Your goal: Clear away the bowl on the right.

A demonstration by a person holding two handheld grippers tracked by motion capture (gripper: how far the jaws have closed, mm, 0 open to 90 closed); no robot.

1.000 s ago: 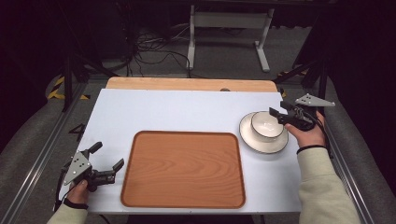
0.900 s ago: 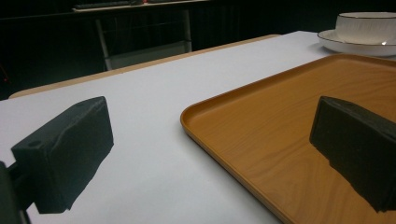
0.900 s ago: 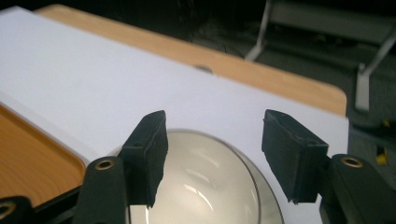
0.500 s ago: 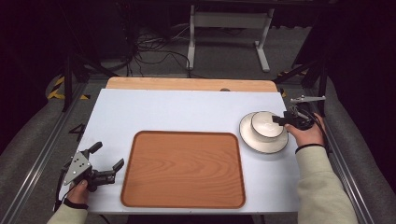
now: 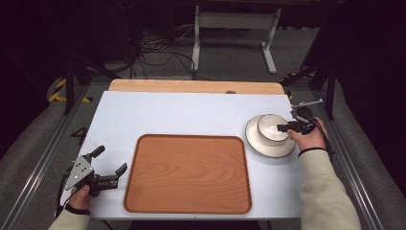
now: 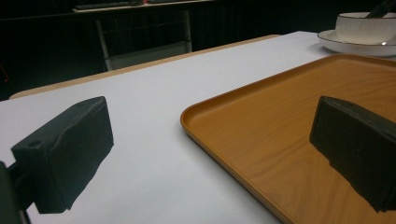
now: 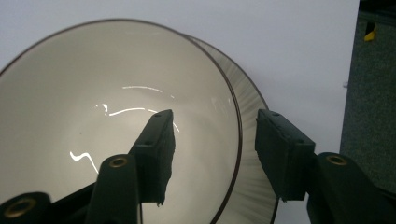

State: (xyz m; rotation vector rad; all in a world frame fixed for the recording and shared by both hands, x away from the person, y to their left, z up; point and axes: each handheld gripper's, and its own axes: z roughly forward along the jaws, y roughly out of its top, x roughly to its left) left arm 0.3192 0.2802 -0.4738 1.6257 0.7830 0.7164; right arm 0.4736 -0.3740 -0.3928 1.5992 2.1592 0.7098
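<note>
A white bowl (image 5: 272, 128) stands on a white plate (image 5: 256, 143) at the right of the table. My right gripper (image 5: 282, 127) reaches over the bowl's right rim. In the right gripper view the bowl (image 7: 93, 93) has one jaw inside its wall and the other outside, above the ribbed plate (image 7: 250, 100). The right gripper (image 7: 215, 116) is open; its jaws have just been closing, with a gap on each side of the rim. My left gripper (image 5: 112, 159) rests open at the front left, beside the wooden tray (image 5: 186, 172), with nothing between its jaws.
The tray (image 6: 280, 116) lies bare in the middle of the white table (image 5: 182, 115). A wooden strip (image 5: 191, 86) runs along the table's far edge. Beyond it are a metal stand (image 5: 234, 19) and cables on the floor. The table's right edge is close to the plate.
My right gripper has come down onto the bowl's right rim and its jaws stand narrower than before. The left gripper has kept still.
</note>
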